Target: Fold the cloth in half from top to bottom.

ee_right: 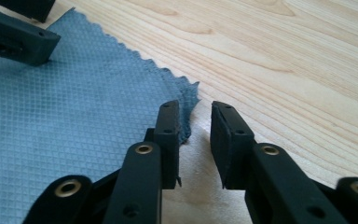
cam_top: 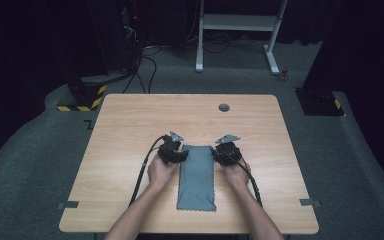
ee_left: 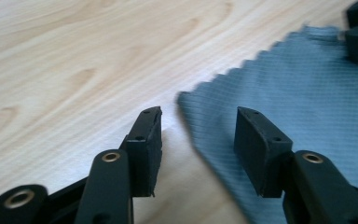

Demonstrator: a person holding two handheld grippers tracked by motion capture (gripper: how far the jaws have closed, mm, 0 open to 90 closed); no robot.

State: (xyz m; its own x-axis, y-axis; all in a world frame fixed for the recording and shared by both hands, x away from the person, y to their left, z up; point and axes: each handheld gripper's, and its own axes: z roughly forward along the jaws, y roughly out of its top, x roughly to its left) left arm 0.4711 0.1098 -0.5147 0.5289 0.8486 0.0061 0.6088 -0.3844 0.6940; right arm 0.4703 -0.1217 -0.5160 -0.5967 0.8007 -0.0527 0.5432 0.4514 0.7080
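Both grippers, left [cam_top: 174,151] and right [cam_top: 226,151], stood with jaws parted and empty at the far corners of the folded grey cloth [cam_top: 197,177] lying mid-table [cam_top: 130,120]; withdrawing level would likely keep the fold undisturbed.

From my seat the high view is soft and low in detail: the table [cam_top: 130,115] is lit evenly from above while the room behind it falls into near black, and the hands cast only faint shadows. In the left gripper view the wood glares pale toward the top left, the cloth [ee_left: 307,93] blurs at its far edge, and the nearest black parts are out of focus. The right gripper view is sharper, its weave crisp, with a small shadow below the jaws.
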